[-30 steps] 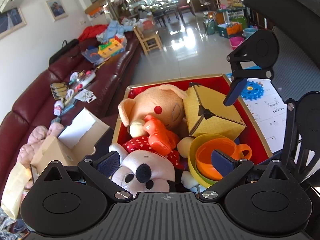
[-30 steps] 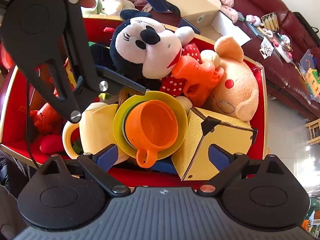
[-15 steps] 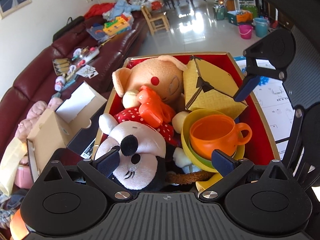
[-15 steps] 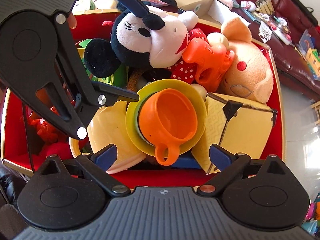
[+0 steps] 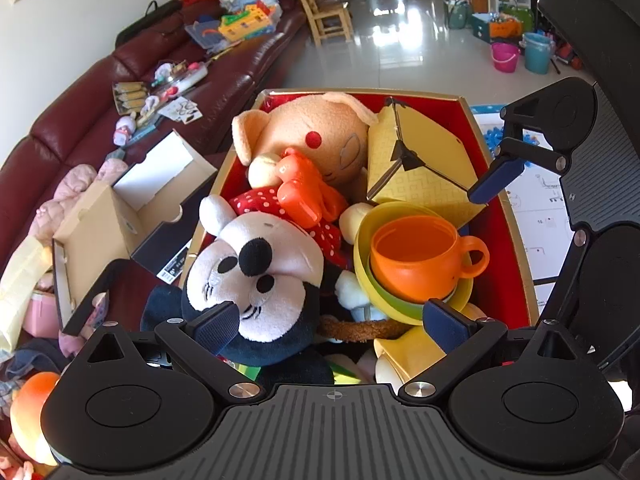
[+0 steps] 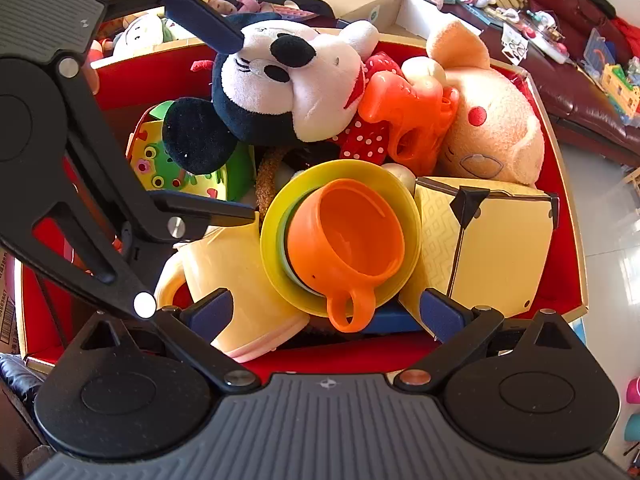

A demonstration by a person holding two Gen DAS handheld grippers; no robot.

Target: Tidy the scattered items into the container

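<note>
Both tongs, left and right, spread wide and empty above red box packed with Minnie Mouse plush, orange cup, yellow bowl.

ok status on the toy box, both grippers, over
Left gripper open, empty, over the mouse plush. Right gripper open, empty, near the orange cup. Red box piled full. Nothing blocking.
</note>
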